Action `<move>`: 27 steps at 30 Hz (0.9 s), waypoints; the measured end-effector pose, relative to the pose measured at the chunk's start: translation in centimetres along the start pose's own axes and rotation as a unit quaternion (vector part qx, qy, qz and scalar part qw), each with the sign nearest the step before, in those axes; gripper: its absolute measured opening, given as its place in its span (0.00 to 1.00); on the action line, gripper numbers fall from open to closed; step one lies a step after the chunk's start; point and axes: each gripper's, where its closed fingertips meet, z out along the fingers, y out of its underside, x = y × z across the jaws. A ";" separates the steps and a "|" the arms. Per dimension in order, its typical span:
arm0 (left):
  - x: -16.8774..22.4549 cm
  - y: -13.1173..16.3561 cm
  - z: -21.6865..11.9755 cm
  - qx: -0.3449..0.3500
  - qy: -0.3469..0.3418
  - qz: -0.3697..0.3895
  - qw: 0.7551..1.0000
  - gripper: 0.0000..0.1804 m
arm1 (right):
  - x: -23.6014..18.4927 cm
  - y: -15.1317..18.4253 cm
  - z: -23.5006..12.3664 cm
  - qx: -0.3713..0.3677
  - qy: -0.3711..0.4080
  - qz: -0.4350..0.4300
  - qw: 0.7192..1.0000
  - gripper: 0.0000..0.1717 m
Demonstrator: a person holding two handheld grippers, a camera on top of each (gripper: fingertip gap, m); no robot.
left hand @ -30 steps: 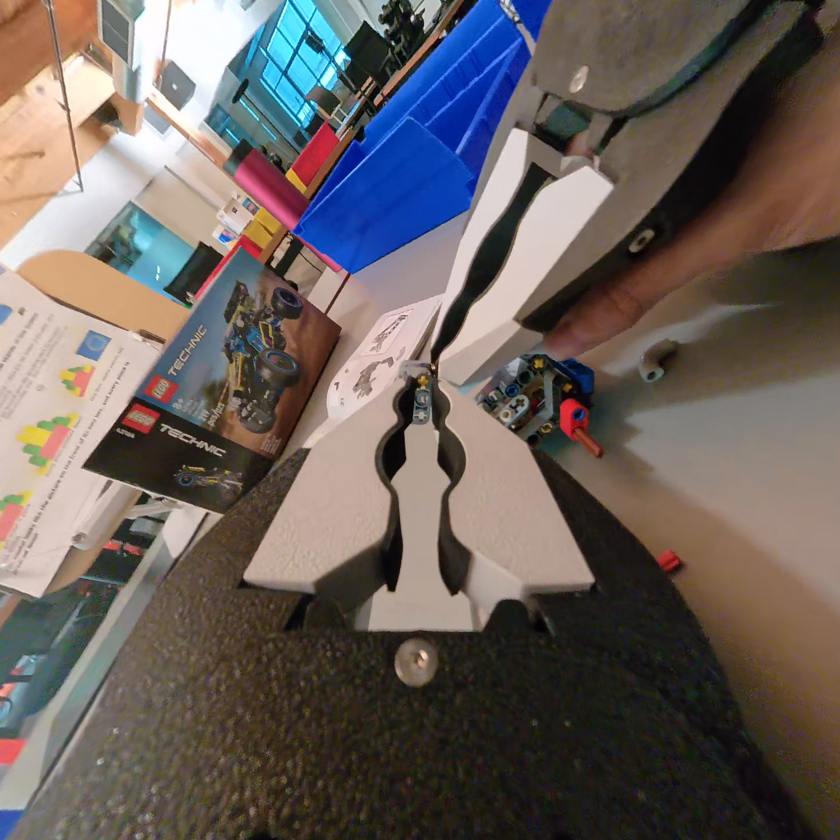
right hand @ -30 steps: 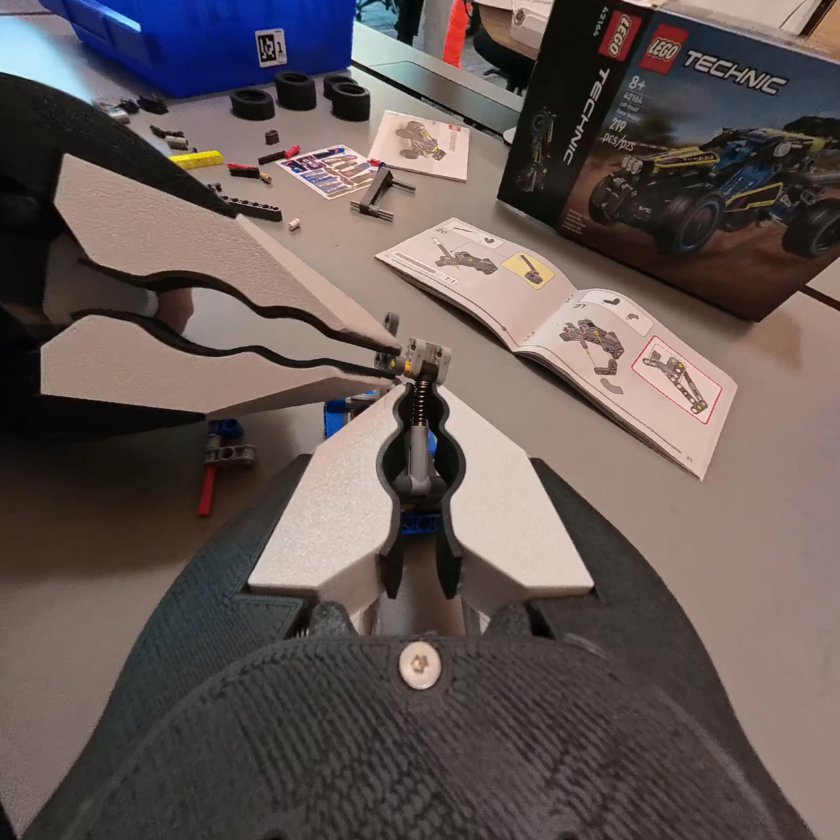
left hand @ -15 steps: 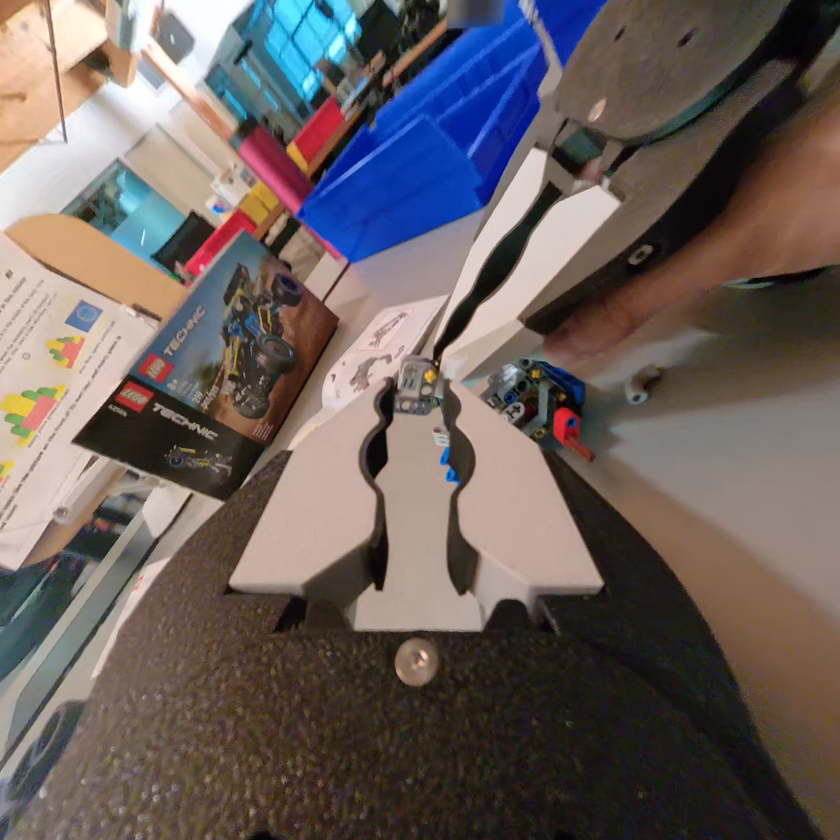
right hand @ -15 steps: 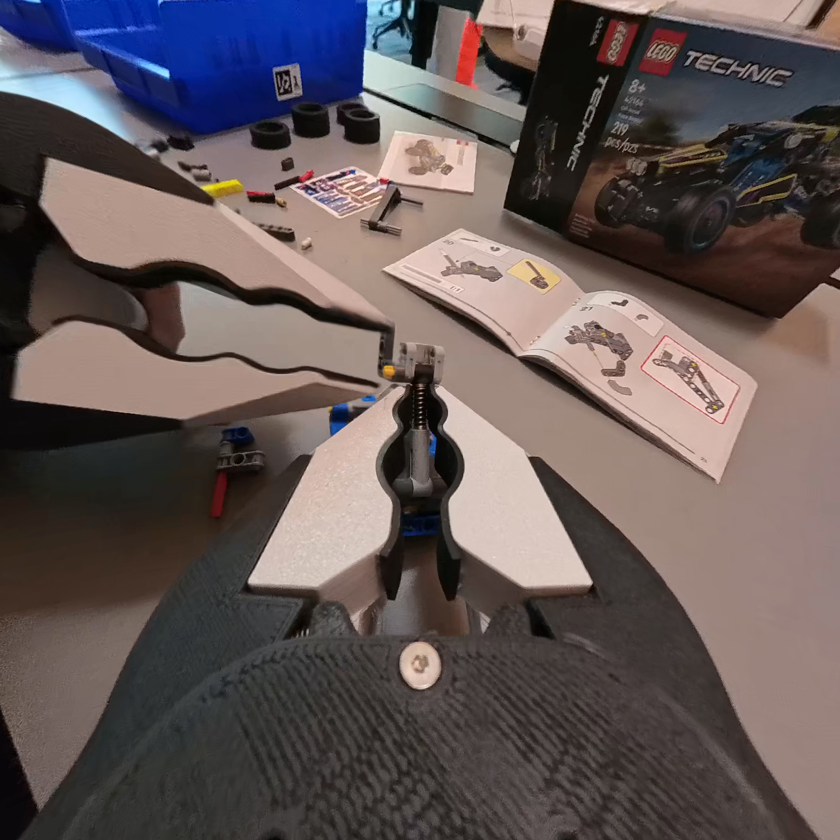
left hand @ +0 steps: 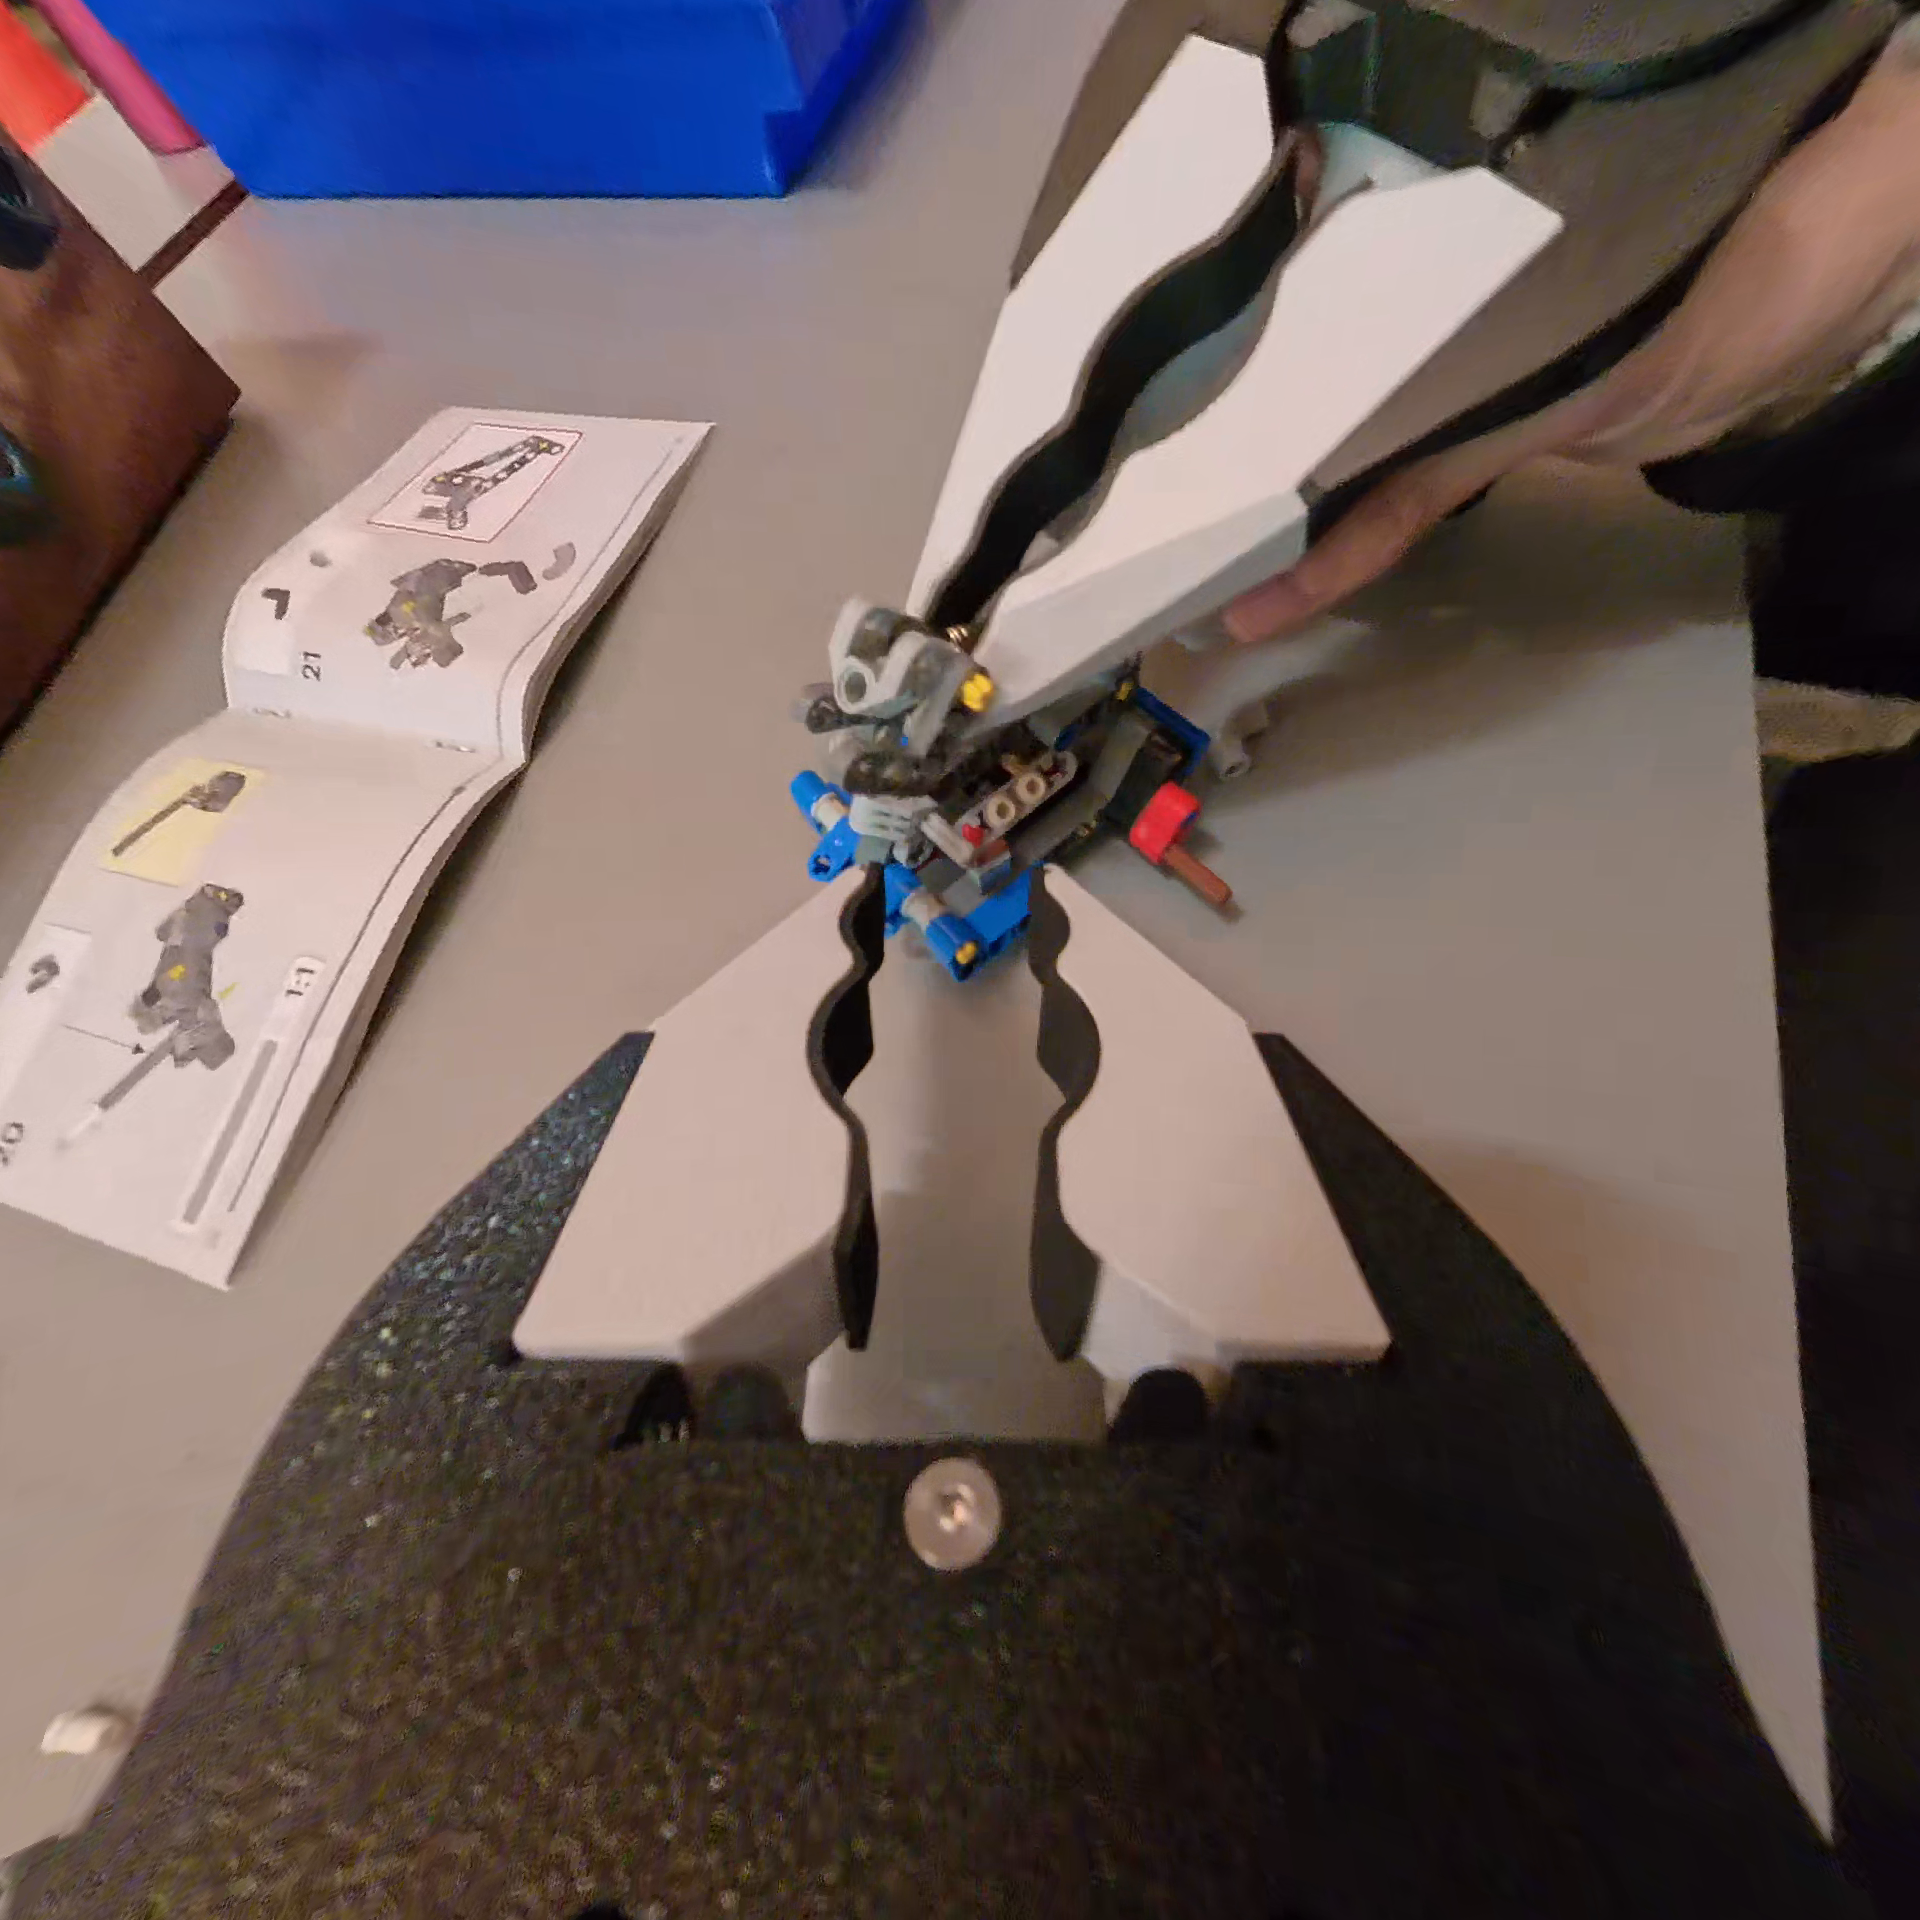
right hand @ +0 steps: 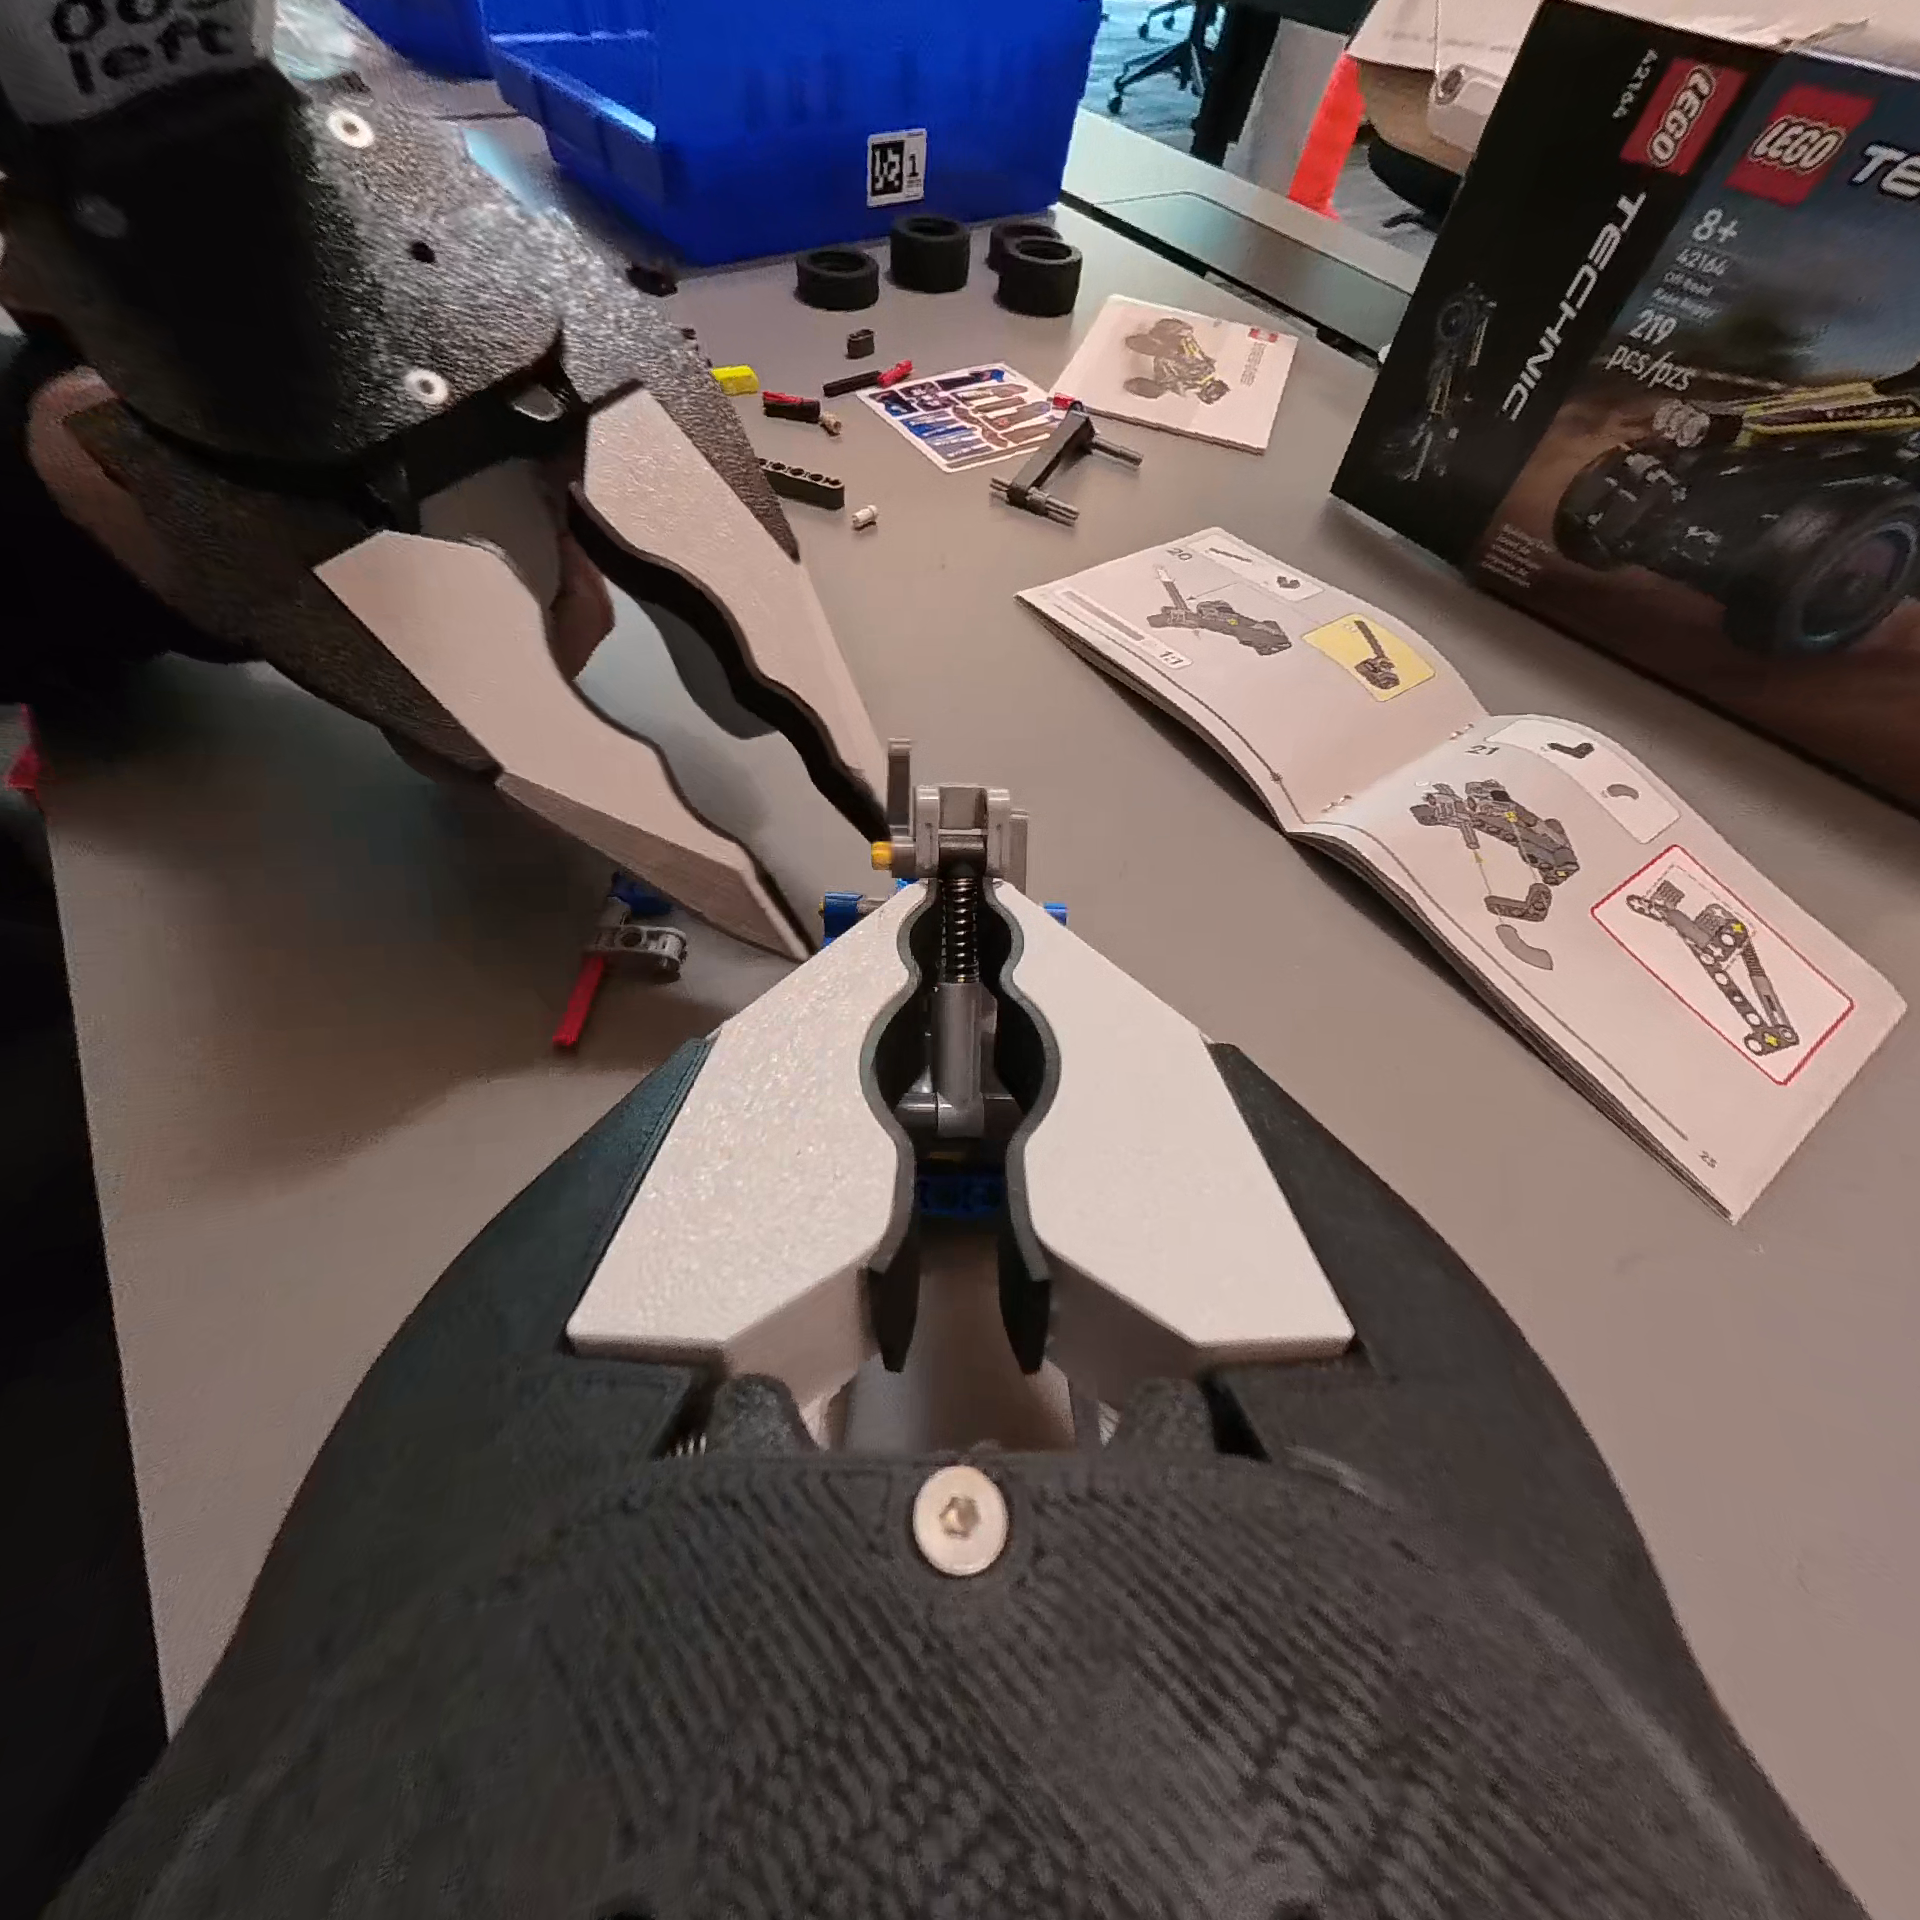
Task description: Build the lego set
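Sitting at the centre of both views is the small blue and grey brick assembly (left hand: 966, 831), resting on the grey table (left hand: 1403, 1039) just ahead of your two tools. Your right gripper (right hand: 961, 894) is clamped on a grey shock absorber (right hand: 961, 997) with a black spring: both pads press on its barrel, and its light grey head piece (right hand: 956, 821) with a yellow pin sticks out past the fingertips, above the blue parts. Your left gripper (left hand: 951, 883) stands clearly parted, its fingers on either side of the blue end of the assembly; whether the pads touch it you cannot tell, and nothing is clamped.

To the lower right of the left view the table edge runs close by, with dark floor beyond it. Open grey surface lies at the left of the right view, apart from a red axle with a grey connector (right hand: 623, 956).

An open instruction booklet (right hand: 1455, 831) lies at the right of the right view, and the printed set box (right hand: 1683, 364) stands in the upper right. A blue bin (right hand: 790, 114) stands at the top; its contents are hidden. Before it sit four black tyres (right hand: 925, 260), a sticker sheet (right hand: 966, 416), a second booklet (right hand: 1184, 369) and scattered small parts (right hand: 800, 483).
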 end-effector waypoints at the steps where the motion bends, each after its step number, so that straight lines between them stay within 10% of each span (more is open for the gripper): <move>1: 0.1 -0.3 0.1 0.005 0.002 -0.009 1.000 0.10 | 0.0 0.0 0.0 0.001 -0.003 -0.001 1.000 0.01; 20: 0.0 -1.0 -1.1 0.032 0.021 0.093 0.995 0.11 | -0.6 1.0 -1.3 -0.043 -0.063 -0.122 0.990 0.01; 27: 0.4 -3.8 -2.1 0.083 0.137 0.100 0.982 0.05 | -0.3 1.4 -1.4 -0.090 -0.054 -0.177 0.978 0.02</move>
